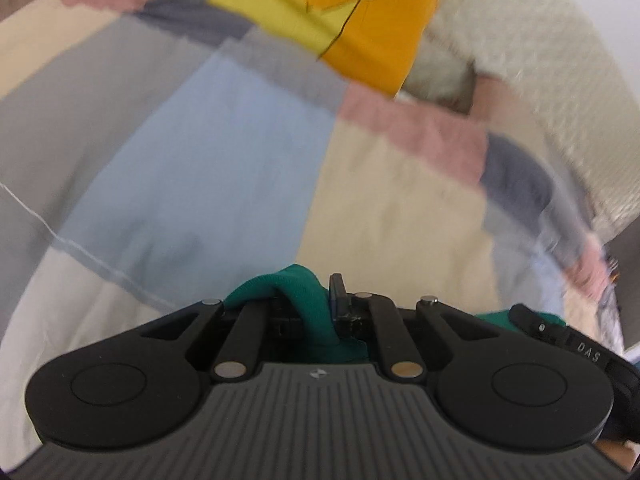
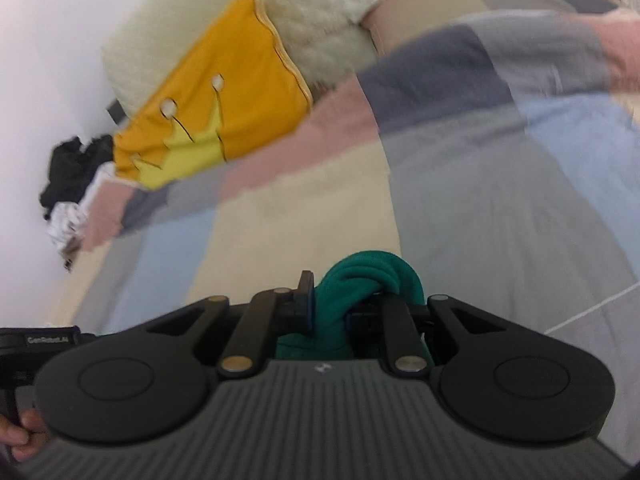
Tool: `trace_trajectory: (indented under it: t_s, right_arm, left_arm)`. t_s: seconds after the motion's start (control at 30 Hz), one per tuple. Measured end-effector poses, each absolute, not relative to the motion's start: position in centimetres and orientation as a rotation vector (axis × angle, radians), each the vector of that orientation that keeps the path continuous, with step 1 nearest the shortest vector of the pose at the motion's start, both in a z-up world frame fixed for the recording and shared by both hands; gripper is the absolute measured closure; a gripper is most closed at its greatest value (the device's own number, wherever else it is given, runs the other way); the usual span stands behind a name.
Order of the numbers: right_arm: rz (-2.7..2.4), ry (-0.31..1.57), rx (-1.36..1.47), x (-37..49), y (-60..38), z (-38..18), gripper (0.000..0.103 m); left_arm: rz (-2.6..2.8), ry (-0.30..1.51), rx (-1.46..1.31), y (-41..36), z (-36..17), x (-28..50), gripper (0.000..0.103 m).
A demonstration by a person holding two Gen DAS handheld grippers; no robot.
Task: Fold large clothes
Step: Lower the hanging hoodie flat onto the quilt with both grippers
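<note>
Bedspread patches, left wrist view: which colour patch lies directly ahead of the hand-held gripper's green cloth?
The cream patch, right of the light blue patch, just beyond the green cloth.

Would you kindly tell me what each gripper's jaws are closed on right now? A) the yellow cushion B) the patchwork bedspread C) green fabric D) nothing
C: green fabric bunches out between the jaws of the left gripper, and likewise at the right gripper; the yellow cushion lies far off on the bedspread.
</note>
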State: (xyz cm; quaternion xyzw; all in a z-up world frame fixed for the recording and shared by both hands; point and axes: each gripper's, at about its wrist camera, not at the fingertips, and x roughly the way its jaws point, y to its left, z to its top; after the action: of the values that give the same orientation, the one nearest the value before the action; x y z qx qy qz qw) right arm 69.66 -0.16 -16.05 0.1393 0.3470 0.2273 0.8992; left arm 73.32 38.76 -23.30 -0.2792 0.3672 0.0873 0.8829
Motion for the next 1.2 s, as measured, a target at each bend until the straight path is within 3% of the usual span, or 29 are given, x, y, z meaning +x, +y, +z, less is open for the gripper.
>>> trace_trajectory:
  t_s: [0.17, 0.2, 0.23, 0.27, 0.3, 0.33, 0.4, 0.47, 1.0, 1.2]
  right_arm:
    - [0.46, 0.751, 0.278, 70.2, 0.3, -16.8, 0.082]
    - [0.466, 0.757, 0.285, 70.2, 0.3, -16.6, 0.08]
    - [0.471, 0.763, 0.29, 70.1, 0.2, -16.4, 0.078]
    - [0.474, 0.772, 0.288, 70.0, 0.2, -16.2, 0.072]
    - [0.478, 0.784, 0.28, 69.7, 0.3, -15.9, 0.068]
    - [0.482, 0.791, 0.274, 69.3, 0.3, -15.5, 0.057]
    - [0.493, 0.779, 0.258, 67.7, 0.1, -14.3, 0.035]
    - [0.501, 0.746, 0.231, 65.5, -0.2, -12.7, 0.02]
    - [0.482, 0.553, 0.044, 42.0, -7.3, 0.3, 0.02]
    - [0.515, 0.474, -0.034, 32.0, -8.5, 2.8, 0.02]
  left_arm:
    - [0.159, 0.807, -0.535, 37.6, -21.3, 72.0, 0.086]
    - [0.15, 0.813, -0.54, 37.6, -20.8, 71.8, 0.083]
    - [0.136, 0.814, -0.551, 37.7, -20.1, 71.4, 0.072]
    - [0.116, 0.812, -0.564, 37.7, -19.4, 70.9, 0.053]
    - [0.108, 0.803, -0.564, 37.6, -18.8, 70.5, 0.046]
    - [0.11, 0.789, -0.55, 37.5, -18.1, 70.0, 0.04]
    - [0.126, 0.794, -0.507, 36.9, -16.5, 69.2, 0.037]
    - [0.114, 0.783, -0.474, 36.2, -14.6, 67.8, 0.034]
    - [0.098, 0.608, -0.348, 29.1, -0.5, 42.7, 0.031]
    - [0.075, 0.57, -0.326, 24.9, 1.8, 31.9, 0.031]
